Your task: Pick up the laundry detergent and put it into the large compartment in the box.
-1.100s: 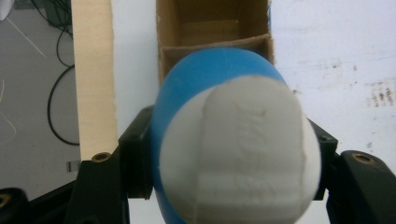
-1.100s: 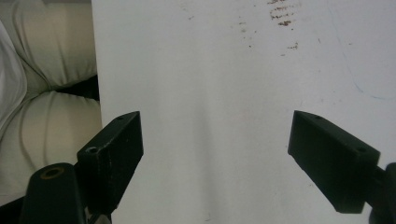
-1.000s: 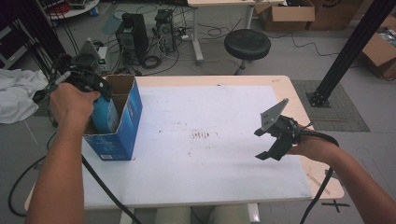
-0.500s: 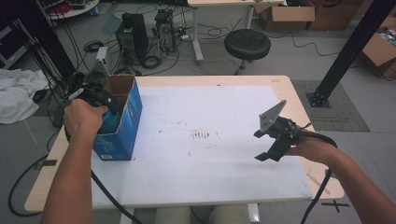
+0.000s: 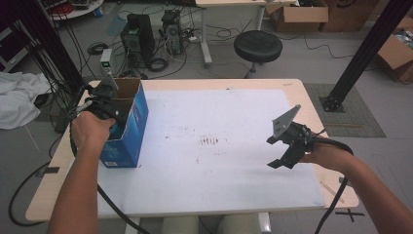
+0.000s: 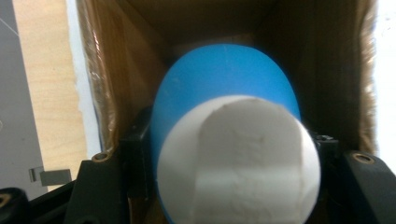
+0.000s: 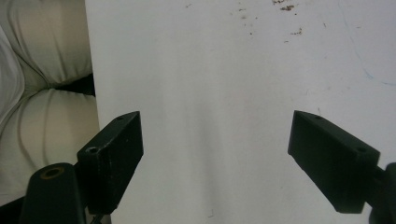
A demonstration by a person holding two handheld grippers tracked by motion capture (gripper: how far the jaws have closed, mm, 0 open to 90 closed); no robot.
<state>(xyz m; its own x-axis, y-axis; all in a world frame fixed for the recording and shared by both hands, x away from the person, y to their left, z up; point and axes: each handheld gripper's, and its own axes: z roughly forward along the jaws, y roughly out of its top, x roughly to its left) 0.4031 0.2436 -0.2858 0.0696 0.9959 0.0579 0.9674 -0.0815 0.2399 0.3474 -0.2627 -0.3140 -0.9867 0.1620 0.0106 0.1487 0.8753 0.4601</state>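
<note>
Your left tongs [image 5: 108,105] reach down into the open top of the blue box [image 5: 127,127], which stands by the left edge of the counter [image 5: 234,195], closer to the far left corner. In the left gripper view, your left tongs [image 6: 224,168] are squeezed on a blue object [image 6: 224,84] with a round white end [image 6: 238,161]. It sits right between the two black jaws, one jaw on each side of it, and its white end points back at the camera. The brown inside walls of the box [image 6: 100,88] stand close around it on both sides.

Your right tongs [image 5: 285,148] hang above the white counter top near the right edge, well apart from the box. In the right gripper view your right tongs [image 7: 215,154] are wide open, with nothing between the jaws but the bare white counter [image 7: 210,84] under them. The near edge of the counter and your lap in light trousers [image 7: 42,116] show at the left of that view.
</note>
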